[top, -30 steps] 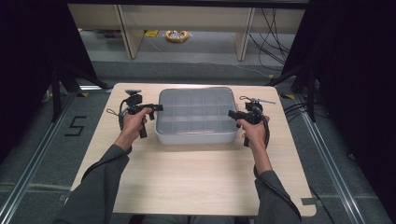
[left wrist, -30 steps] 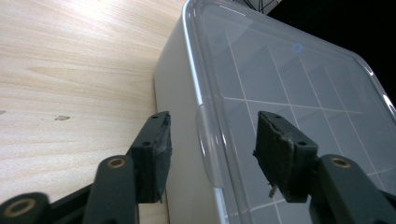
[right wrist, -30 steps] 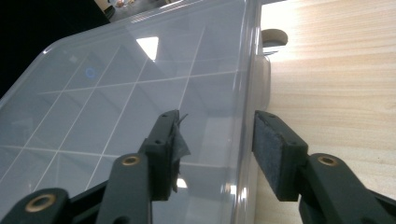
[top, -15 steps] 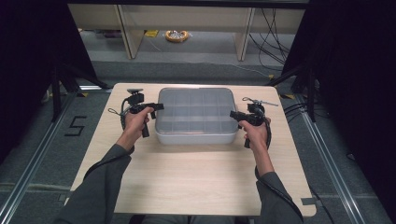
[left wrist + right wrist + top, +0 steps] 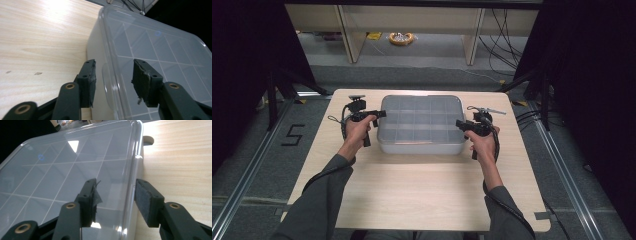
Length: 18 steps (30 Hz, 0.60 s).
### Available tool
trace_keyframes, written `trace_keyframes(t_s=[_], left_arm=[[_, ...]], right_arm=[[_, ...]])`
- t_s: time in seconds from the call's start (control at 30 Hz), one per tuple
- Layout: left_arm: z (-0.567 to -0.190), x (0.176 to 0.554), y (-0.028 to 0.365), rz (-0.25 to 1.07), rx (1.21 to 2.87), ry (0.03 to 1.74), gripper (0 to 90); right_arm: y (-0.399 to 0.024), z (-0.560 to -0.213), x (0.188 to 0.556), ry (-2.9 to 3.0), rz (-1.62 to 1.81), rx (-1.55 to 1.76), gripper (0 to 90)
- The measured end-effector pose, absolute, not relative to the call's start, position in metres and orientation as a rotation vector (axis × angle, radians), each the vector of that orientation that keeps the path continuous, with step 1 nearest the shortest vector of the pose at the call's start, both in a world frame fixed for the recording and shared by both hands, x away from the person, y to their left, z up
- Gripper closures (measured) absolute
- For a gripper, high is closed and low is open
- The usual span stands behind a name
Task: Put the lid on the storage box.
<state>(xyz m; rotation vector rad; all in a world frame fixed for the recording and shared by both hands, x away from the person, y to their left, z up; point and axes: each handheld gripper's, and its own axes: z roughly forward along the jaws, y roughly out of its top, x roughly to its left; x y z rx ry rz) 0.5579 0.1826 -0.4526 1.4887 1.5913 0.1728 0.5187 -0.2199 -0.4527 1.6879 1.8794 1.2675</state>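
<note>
A clear plastic box (image 5: 419,125) is set flat on the far half of a pale wooden counter (image 5: 422,185), its long side turned toward the person. It is covered by a see-through lid (image 5: 162,50), through which a grid of dividers is seen; nothing can be made out inside the compartments.

The box's left edge is gripped by the left gripper (image 5: 381,114): its jaws are drawn in narrow, one over the lid and one down beside the wall. At the right edge the right gripper (image 5: 459,124) is held level, its jaws set astride the rim with a gap left at each pad; they have just been opening. Each gripper is held in one hand, and grey sleeves are seen coming in from the near edge.

The counter is ringed by a grey floor (image 5: 562,165) on which a number five (image 5: 292,135) is marked at the left. Farther off, pale furniture legs (image 5: 472,35), black cables (image 5: 507,30) and a yellowish ring (image 5: 401,38) are seen, with darkness at both sides
</note>
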Motion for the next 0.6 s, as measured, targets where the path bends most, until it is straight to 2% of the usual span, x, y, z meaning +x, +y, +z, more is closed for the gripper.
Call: trace_keyframes(t_s=[0.17, 0.33, 0.47, 0.6], left_arm=[[-0.4526, 0.5642, 0.1779, 0.205, 1.497, 1.586, 58.6], [-0.4572, 0.5661, 0.1808, 0.173, 1.478, 1.607, 58.4], [-0.4565, 0.563, 0.1835, 0.16, 1.469, 1.614, 51.1], [-0.4539, 0.5584, 0.1875, 0.162, 1.45, 1.604, 51.0]], right_arm=[[-0.2174, -0.4526, 0.521, 1.881, 1.244, 1.68, 52.0], [-0.2161, -0.4541, 0.5212, 1.862, 1.264, 1.713, 50.8], [-0.2169, -0.455, 0.5183, 1.87, 1.289, 1.734, 50.5], [-0.222, -0.4568, 0.5169, 1.877, 1.306, 1.704, 51.1]])
